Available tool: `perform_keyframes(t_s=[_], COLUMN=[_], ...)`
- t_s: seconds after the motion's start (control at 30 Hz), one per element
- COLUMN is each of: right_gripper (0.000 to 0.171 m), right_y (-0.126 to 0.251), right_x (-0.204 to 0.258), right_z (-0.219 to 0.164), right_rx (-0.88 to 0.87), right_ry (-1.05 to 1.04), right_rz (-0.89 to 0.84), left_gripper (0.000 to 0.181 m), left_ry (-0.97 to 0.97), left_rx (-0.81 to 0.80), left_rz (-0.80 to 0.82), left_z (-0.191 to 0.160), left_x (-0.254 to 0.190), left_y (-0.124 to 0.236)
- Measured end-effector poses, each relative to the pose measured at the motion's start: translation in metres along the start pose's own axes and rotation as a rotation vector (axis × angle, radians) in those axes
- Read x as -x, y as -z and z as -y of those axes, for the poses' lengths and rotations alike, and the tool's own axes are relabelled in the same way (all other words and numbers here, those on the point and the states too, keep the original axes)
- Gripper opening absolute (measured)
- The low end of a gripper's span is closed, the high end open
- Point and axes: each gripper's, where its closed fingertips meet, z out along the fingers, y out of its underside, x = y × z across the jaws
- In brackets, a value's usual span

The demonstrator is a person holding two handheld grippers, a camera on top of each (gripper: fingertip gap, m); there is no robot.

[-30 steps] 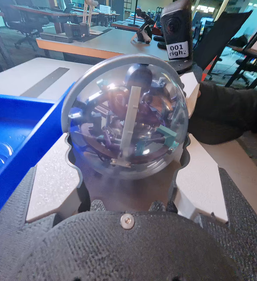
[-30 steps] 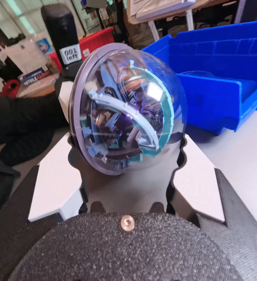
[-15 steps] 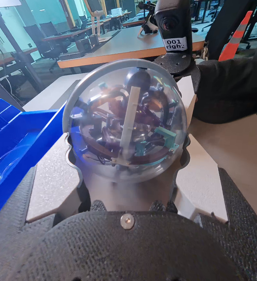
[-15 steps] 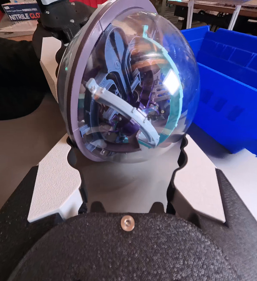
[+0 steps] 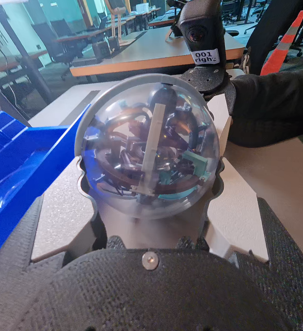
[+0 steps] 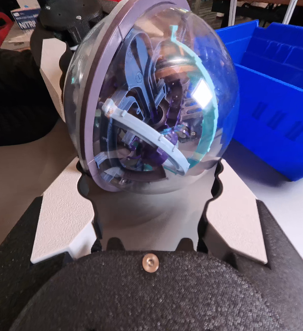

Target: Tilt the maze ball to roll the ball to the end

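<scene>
Left wrist view: maze ball [image 5: 147, 150], a clear sphere with a grey seam ring, sits between the left gripper [image 5: 149, 172] fingers, which pinch it at its sides. Right gripper [image 5: 217, 116] shows beyond the sphere, its camera housing above, a dark-sleeved arm [image 5: 272, 111] behind.

Right wrist view: same maze ball [image 6: 150, 100] is pinched between the right gripper [image 6: 148, 170] fingers; seam ring runs steeply from upper right to lower left, nearly on edge. Left gripper [image 6: 57, 59] presses on the far side.

Position: sphere is held off the table [image 5: 272, 170], both tools opposed across it, equally near. Blue bin [image 6: 272, 89] stands just beside. Inner small ball: cannot be made out among the tracks.

Key relation: seam ring tilts away from the right tool, so the grey rail [image 6: 143, 136] slopes down to that view's right; further rolling likely turns on this axis.

Change: against the frame a second ago, the sphere sits closer and higher in the right view, ring more upright; the left view aims higher, with more room and less bin.
</scene>
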Motion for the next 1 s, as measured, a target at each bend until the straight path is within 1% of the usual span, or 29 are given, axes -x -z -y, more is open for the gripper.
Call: perform_keyframes(t_s=[0.03,0.1,0.17,0.23,0.37,0.43,0.53,0.57,0.67,0.73,0.8,0.9,1.0], right_gripper=[0.14,0.14,0.138,0.143,0.148,0.149,0.146,0.149,0.141,0.141,0.14,0.138,0.134], right_y=[0.0,-0.001,0.002,0.011,0.037,0.038,0.024,0.02,0.021,0.021,0.02,0.016,0.012], right_x=[0.0,0.001,-0.003,-0.007,-0.019,-0.013,-0.015,-0.019,-0.029,-0.03,-0.031,-0.031,-0.029], right_z=[0.0,-0.001,0.0,0.009,0.04,0.052,0.035,0.028,0.022,0.02,0.018,0.016,0.018], right_rx=[-0.001,0.011,0.025,0.018,0.002,-0.011,0.073,0.088,0.081,0.052,0.038,0.018,-0.029], right_ry=[-0.019,-0.048,-0.026,0.075,0.399,0.502,0.576,0.576,0.518,0.443,0.402,0.342,0.239], right_rz=[0.009,0.018,-0.01,-0.071,-0.287,-0.32,-0.331,-0.338,-0.343,-0.31,-0.291,-0.263,-0.223], left_gripper=[0.14,0.14,0.139,0.138,0.133,0.132,0.131,0.133,0.136,0.139,0.142,0.143,0.142], left_ry=[0.025,0.058,0.095,0.139,0.209,0.234,0.253,0.249,0.232,0.231,0.2,0.088,0.002], left_rx=[0.014,0.025,0.033,0.046,0.082,0.108,0.12,0.109,0.021,-0.07,-0.136,-0.12,-0.06], left_rz=[-0.002,-0.005,-0.005,-0.01,-0.029,-0.044,-0.063,-0.072,-0.107,-0.146,-0.182,-0.176,-0.098], left_z=[0.0,0.001,0.001,0.003,0.008,0.011,0.016,0.017,0.021,0.021,0.015,-0.011,-0.027], left_x=[0.001,0.002,0.005,0.01,0.02,0.025,0.028,0.028,0.026,0.024,0.022,0.018,0.024], left_y=[0.0,0.0,-0.001,-0.004,-0.011,-0.018,-0.027,-0.028,-0.024,-0.014,-0.003,0.003,-0.005])
